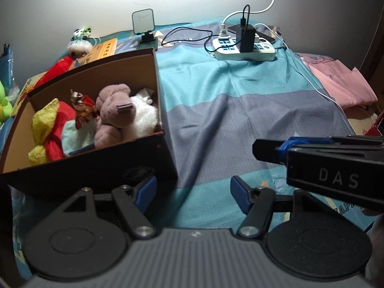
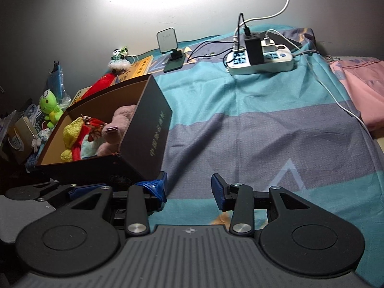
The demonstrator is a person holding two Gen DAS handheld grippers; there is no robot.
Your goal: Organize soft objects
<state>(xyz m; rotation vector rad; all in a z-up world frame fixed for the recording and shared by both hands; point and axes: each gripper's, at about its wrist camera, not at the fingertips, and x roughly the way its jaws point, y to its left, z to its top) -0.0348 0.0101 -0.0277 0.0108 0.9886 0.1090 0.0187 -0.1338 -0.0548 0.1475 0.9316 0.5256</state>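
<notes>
An open dark cardboard box sits on the striped bedsheet at the left. Inside lie a purple plush, a white plush and a red-and-yellow plush. My left gripper hovers by the box's near right corner, jaws wide open and empty. My right gripper is just to its right above the sheet, jaws a narrow gap apart with nothing between them. It also shows from the side in the left wrist view.
Outside the box, a green frog plush, a red plush and a panda doll lie at the far left. A power strip with cables and a phone stand sit by the wall. Pink cloth lies at the right.
</notes>
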